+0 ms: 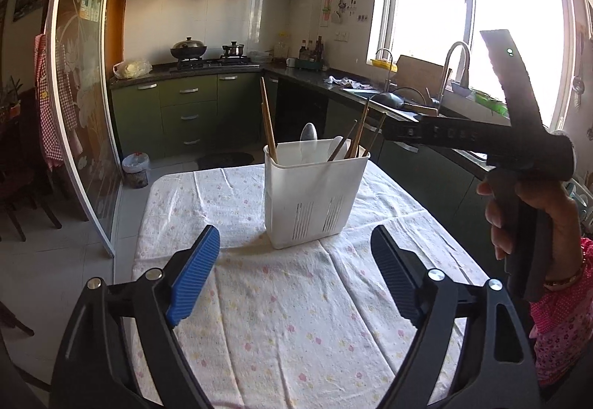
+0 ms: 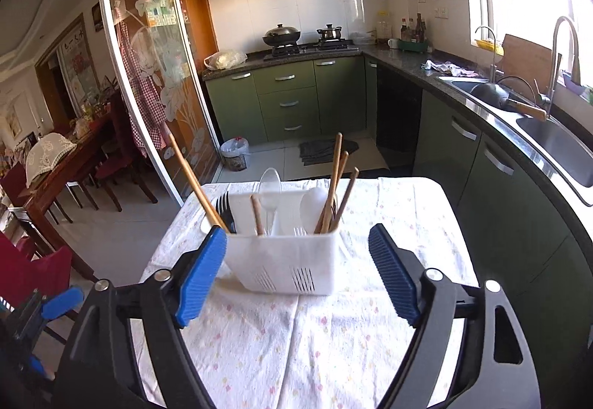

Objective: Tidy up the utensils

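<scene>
Utensils stand sorted in the white caddy point(image 2: 281, 260); both tools, left point(image 1: 294, 275) and right point(image 2: 296, 273), gape empty, so you're likely finished; back away.

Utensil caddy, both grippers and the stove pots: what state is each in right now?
Utensil caddy: upright on the tablecloth, holding utensils.
Chopsticks: standing in the caddy, leaning.
Black forks: in the caddy's left end, tines up.
Clear spoon: bowl up.
Left gripper: open, empty.
Right gripper: open, empty.
Wok: lidded.
</scene>
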The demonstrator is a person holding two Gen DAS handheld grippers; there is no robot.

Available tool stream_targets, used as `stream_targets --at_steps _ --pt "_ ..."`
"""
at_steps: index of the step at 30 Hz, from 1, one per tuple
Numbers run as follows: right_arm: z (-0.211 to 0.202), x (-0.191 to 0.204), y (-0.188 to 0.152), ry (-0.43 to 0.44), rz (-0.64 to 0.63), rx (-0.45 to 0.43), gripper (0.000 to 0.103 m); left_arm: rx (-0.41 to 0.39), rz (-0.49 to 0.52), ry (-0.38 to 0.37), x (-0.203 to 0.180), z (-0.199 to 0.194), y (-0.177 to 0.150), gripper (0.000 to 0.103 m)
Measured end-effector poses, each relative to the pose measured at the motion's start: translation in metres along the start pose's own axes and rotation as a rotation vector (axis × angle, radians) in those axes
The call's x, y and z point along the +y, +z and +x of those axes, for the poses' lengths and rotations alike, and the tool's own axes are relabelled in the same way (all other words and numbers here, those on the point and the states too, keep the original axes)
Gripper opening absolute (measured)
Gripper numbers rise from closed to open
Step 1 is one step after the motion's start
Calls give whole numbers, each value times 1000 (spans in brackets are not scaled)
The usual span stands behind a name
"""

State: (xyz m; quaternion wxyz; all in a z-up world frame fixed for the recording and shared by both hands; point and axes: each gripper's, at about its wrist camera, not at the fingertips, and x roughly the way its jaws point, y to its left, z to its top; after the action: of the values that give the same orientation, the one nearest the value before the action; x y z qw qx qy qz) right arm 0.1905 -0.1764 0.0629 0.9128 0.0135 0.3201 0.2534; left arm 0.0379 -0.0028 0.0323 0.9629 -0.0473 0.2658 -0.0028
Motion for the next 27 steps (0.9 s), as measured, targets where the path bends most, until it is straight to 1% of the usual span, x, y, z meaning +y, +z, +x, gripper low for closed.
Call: stream_targets --at_steps 1,2,3,7,10,13,16,19,21,27 --pt "-10 -4 -12 12 13 -9 96 -11 2 6 -1 -3 -4 86" --pt "-21 -9 -23 18 22 -19 98 -25 3 13 -2 -6 -8 91" --pt "-32 -12 -36 11 29 -29 98 -38 5 17 -3 -9 -12 96" --pt "-76 -22 -84 -54 39 -104 98 -63 0 32 -5 -16 -23 96" --pt "-107 -24 -109 -87 38 -173 98 -56 -19 32 -5 -18 -26 96" --pt "-134 -18 -131 -110 11 -233 98 -66 -14 62 -6 -23 -29 96" --pt "-147 -16 -146 -129 -1 -241 98 -75 0 82 -10 -28 -33 96" --pt "-153 -18 -156 -105 4 -230 98 -68 12 79 -13 -30 -37 96" --pt "-154 -18 -159 -96 8 -226 98 -68 11 78 -13 -32 -38 96" --pt "-150 -19 -151 -109 17 -234 98 -79 22 83 -13 -40 -42 96"
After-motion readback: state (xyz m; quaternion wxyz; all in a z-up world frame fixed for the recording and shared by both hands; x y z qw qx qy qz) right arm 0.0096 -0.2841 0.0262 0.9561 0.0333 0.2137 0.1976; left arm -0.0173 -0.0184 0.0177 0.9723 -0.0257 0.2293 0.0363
